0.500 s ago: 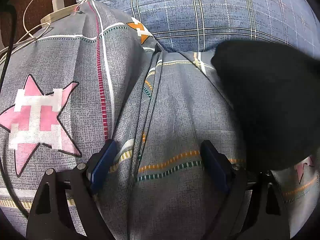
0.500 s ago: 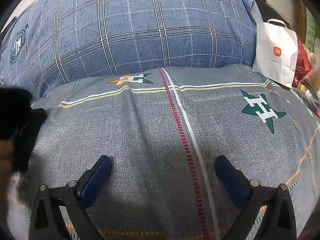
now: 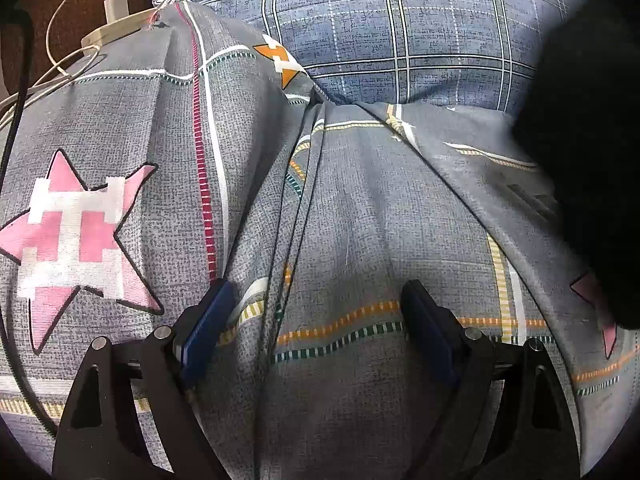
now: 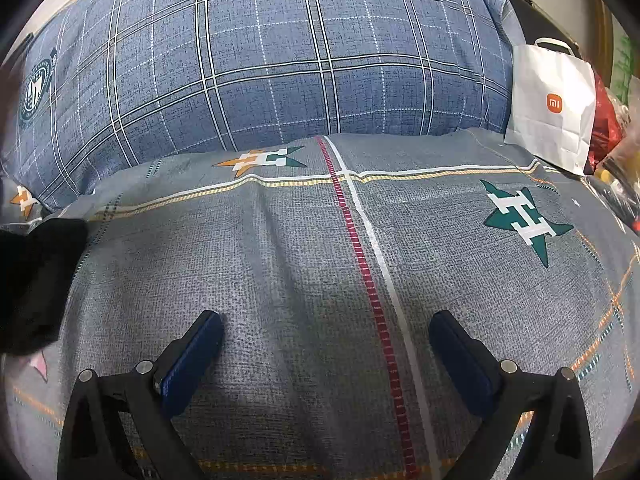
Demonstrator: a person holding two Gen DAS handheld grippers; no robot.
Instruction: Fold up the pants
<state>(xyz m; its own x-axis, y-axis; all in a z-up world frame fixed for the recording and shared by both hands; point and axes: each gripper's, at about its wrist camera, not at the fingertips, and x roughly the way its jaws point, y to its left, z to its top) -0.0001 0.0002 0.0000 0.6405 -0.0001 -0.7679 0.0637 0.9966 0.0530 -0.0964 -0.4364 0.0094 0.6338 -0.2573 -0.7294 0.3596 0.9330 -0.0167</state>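
1. The grey bedsheet (image 4: 280, 280), printed with stars and striped lines, fills both wrist views. In the left view it is rucked into long folds running up the middle, as it was half a second ago; in the right view it lies nearly flat.
2. The blue plaid pillow (image 4: 260, 60) sits along the far edge of the sheet, unmoved in both views.
3. The black pants (image 3: 592, 152) form a dark mass on the sheet at the right edge of the left view. They now sit further right and higher in the frame than before, so more of the sheet shows beneath them. In the right view the same dark cloth shows at the left edge, with little change.
4. The white paper bag (image 4: 552, 104) stands at the sheet's far right corner, as before.
5. The left gripper (image 3: 316, 300) has its blue-padded jaws spread wide over the folds, nothing between them, well apart from the pants.
6. The right gripper (image 4: 326, 330) is equally wide apart and empty over the flat sheet, in the same place as before.
7. A white charger (image 3: 116, 6) and its cable lie off the sheet's upper left corner.
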